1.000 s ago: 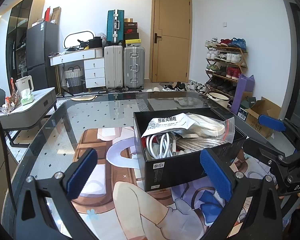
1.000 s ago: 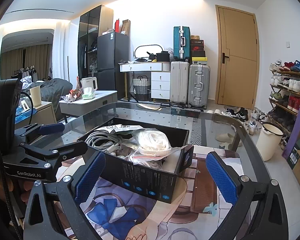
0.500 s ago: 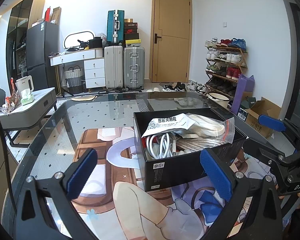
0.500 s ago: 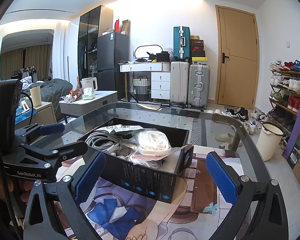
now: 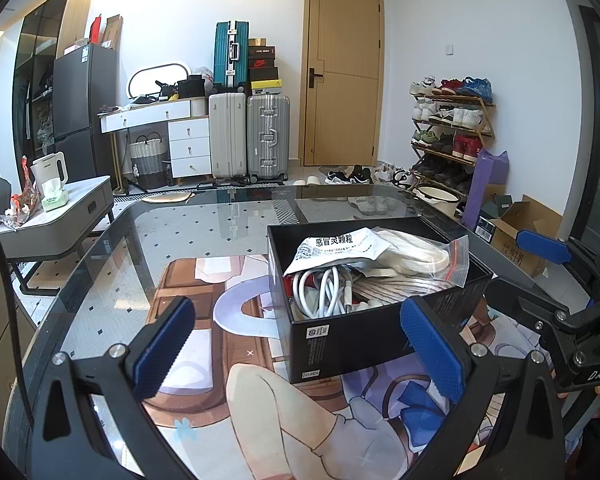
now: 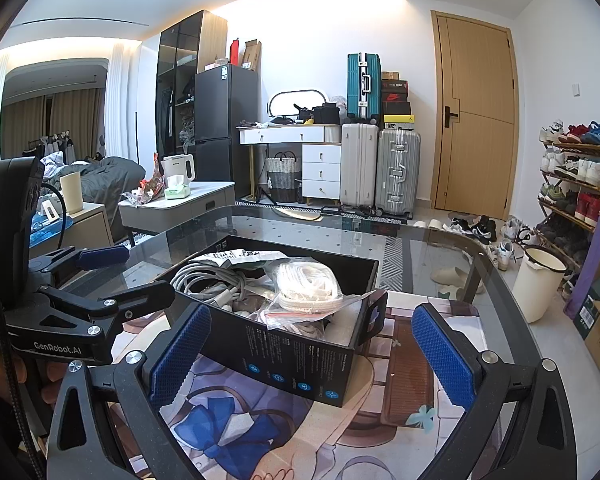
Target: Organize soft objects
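A black open box (image 5: pixel 364 336) (image 6: pixel 300 364) stands on the glass table, on a printed mat (image 5: pixel 260 392). It holds white cables (image 5: pixel 324 288) (image 6: pixel 204 280), a clear zip bag of white cord (image 5: pixel 420 256) (image 6: pixel 308 292) and a white paper packet (image 5: pixel 336 248). My left gripper (image 5: pixel 300 348) is open and empty, just in front of the box's near left corner. My right gripper (image 6: pixel 308 352) is open and empty, in front of the box's other side. Each gripper shows in the other's view, the right one (image 5: pixel 552 292) and the left one (image 6: pixel 100 284).
The glass table (image 5: pixel 180 232) has a rounded dark rim. Beyond it stand a grey side table with a kettle (image 5: pixel 52 172), suitcases (image 5: pixel 248 136), a white dresser, a door, a shoe rack (image 5: pixel 452 132), a cream bucket (image 6: pixel 536 284) and cardboard boxes on the floor.
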`<state>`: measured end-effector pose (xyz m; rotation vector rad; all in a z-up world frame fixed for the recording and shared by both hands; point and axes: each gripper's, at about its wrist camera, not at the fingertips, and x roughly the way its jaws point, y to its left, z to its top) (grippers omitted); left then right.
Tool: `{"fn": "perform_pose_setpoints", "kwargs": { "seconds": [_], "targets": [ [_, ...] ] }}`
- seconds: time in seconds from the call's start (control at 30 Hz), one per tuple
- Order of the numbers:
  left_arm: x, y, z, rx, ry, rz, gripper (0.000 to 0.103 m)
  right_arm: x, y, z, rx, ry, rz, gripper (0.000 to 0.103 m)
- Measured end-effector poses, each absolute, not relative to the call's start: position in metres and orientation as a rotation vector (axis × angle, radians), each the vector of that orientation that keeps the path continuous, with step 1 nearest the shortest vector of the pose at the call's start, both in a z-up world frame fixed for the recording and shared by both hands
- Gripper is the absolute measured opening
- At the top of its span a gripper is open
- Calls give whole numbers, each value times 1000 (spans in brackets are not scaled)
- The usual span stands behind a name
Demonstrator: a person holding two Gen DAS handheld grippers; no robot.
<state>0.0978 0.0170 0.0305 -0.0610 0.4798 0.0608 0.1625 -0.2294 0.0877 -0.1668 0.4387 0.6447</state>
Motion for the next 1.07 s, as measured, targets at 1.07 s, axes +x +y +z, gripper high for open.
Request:
{"fn": "perform_pose_setpoints", "kwargs": {
  "seconds": [1.07],
  "targets": [
    [96, 16, 40, -57, 462, 62, 103, 162, -229, 87, -169, 437, 644, 102]
  ]
}}
